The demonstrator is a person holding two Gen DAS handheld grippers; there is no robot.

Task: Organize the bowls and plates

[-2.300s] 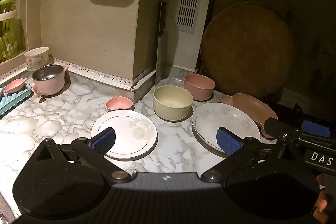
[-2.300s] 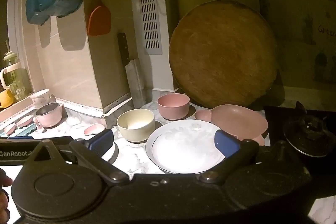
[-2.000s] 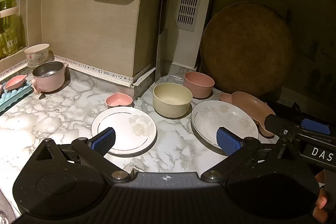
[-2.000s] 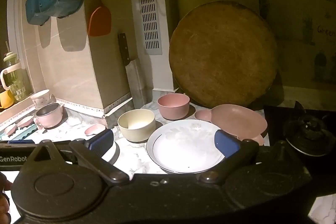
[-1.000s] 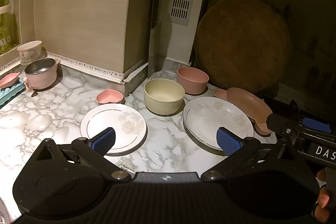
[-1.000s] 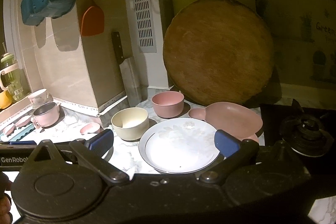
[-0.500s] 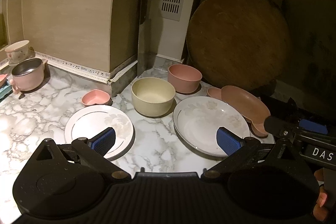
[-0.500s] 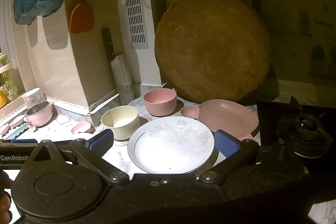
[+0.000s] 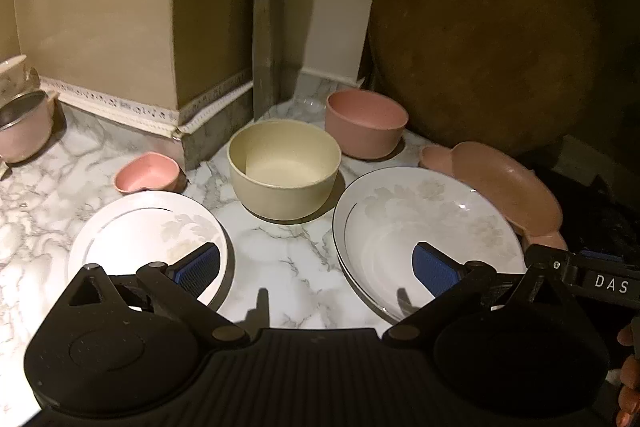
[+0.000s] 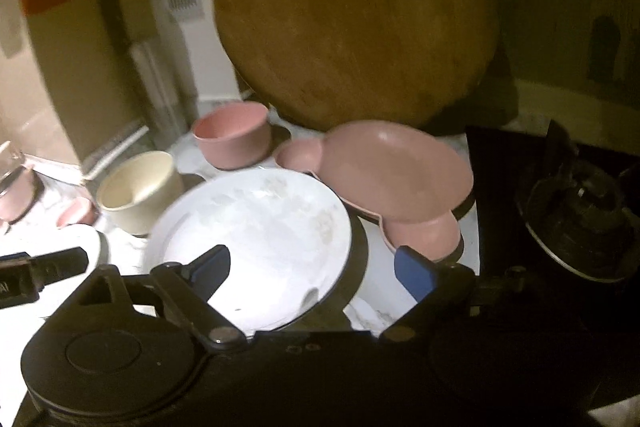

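Your right tool (image 10: 312,269) is closing, nothing clenched, over the glossy round plate (image 10: 256,227); only this view shows the black burner (image 10: 580,211).

The tabletop (image 9: 288,251) is white marble with grey veins. At lower left a white plate (image 9: 132,239) bears a thin dark ring and a pale leaf print; the larger white plate (image 9: 400,223) at right carries faint grey flowers. The centre bowl (image 9: 284,173) is cream-yellow, the bowl (image 9: 364,123) behind it dusty pink, as are the heart-shaped dish (image 9: 146,177) and the shallow dish (image 9: 504,183). The round board (image 9: 484,27) is brown. The left tool (image 9: 316,267) has blue pads on black.
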